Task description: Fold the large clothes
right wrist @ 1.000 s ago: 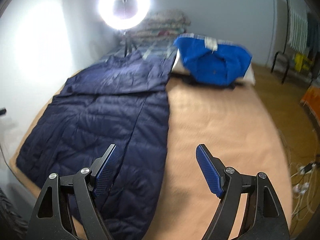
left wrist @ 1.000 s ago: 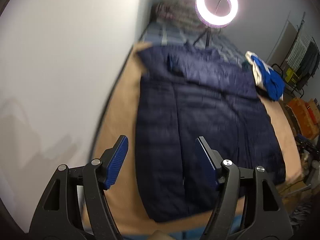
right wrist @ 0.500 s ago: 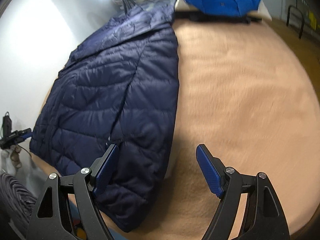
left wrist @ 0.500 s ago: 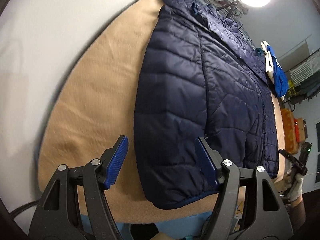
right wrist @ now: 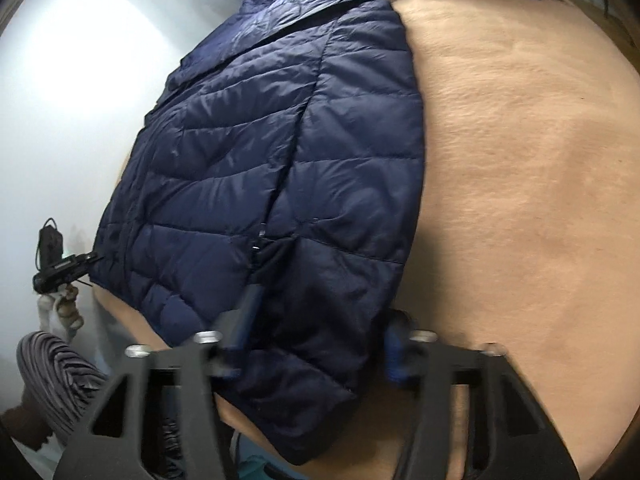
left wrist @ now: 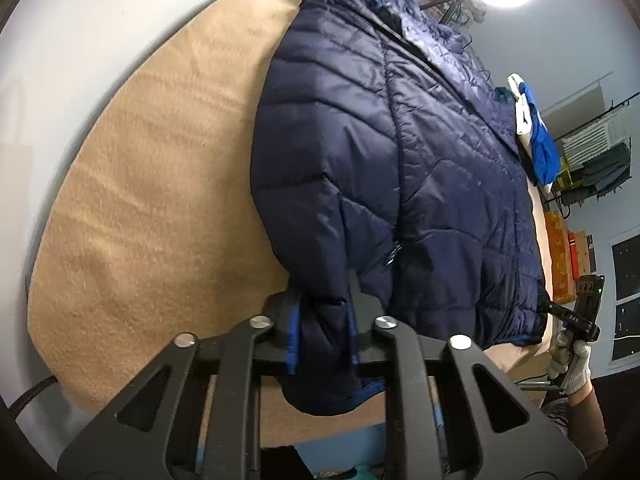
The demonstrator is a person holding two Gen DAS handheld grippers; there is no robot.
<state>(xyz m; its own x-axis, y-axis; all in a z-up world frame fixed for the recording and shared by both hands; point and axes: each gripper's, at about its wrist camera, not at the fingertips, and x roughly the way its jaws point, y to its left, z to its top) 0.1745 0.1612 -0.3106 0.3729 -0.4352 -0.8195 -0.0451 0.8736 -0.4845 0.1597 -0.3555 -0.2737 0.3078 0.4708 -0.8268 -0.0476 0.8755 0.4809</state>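
Navy puffer jacket flat along bed near edge; hem corners pinched by just-closing left gripper and right gripper fingers, presumably for folding lengthwise.

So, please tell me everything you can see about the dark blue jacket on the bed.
The navy jacket is a quilted puffer with a shiny, padded shell, a brighter blue hem trim and a collar at the far end. It lies flat on the tan blanket, hem toward the cameras. The left claw has just been closing and pinches one hem corner; the right claw has just been closing around the other corner.
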